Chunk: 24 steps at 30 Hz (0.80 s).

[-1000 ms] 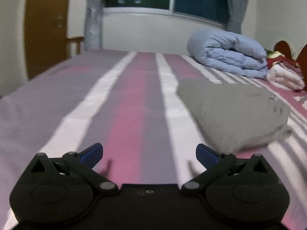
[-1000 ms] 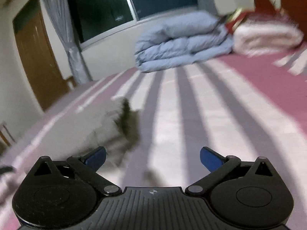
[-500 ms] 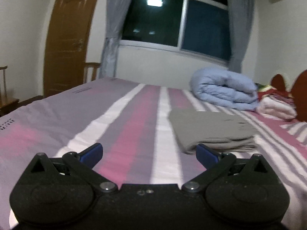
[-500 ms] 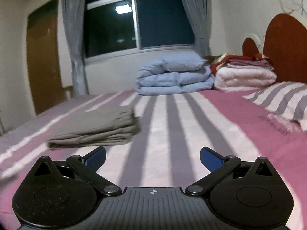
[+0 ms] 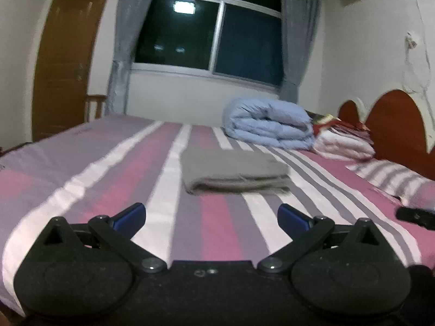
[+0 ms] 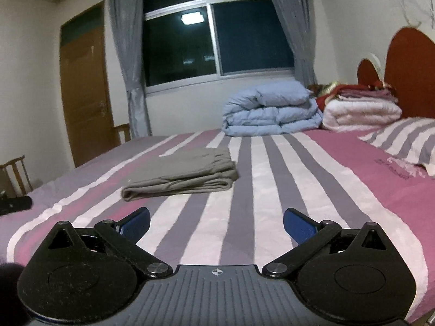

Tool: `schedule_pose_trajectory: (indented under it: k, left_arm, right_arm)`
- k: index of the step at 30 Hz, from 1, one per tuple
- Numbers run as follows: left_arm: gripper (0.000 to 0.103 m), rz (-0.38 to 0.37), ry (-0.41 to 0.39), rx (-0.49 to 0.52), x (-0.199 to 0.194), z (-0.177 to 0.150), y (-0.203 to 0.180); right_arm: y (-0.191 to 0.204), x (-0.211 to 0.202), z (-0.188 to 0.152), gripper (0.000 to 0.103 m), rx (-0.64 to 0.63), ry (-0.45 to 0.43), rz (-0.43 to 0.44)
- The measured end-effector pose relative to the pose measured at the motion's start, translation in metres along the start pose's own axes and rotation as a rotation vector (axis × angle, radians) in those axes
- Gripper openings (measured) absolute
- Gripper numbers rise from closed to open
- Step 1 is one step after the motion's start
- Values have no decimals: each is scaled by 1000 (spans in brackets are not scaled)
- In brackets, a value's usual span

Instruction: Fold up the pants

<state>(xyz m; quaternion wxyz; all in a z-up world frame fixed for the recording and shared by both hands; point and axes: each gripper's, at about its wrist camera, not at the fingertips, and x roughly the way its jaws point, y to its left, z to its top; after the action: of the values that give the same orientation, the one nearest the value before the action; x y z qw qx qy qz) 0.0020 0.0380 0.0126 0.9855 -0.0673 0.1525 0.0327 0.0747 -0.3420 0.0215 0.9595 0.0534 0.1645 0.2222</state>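
Pants (image 6: 182, 174): grey soft cloth, folded into a flat rectangle, frame centre on striped bed (image 6: 312, 190). Blue quilt (image 6: 272, 111) rolled behind. Left gripper (image 5: 212, 214), right gripper (image 6: 216, 221): jaws wide apart, holding nothing.

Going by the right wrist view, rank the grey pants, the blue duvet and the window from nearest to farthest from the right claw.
1. Grey pants: folded on the bed, ahead and left of the right claw.
2. Blue duvet: rolled at the bed's far edge, ahead and slightly right.
3. Window: on the far wall, above the duvet.
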Motion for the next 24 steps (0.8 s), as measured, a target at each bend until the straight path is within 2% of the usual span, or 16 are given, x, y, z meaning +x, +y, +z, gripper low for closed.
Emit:
schedule_pose_trajectory:
  k: [3,6,8,12,24]
  left_arm:
    - [97,3,-2,72,-5,-7,-10]
    - [97,-15,-23,84,-7,-2,-14]
    - [97,-1,-17,93,-4,-1,-16]
    - [97,-30,-6,59,1,-7,-14]
    - [97,-54,0,59,6,-14,-27]
  right_arm:
    - [12,-6,-3,103,-68,-14,8]
    - [13,-6,-3,103,-34,-9,12]
    - [13,-7,-4,103,-38,-22,18]
    - [18,2,-7,103,-54,2,25]
    - [32,17,-16,103,-103,31,55]
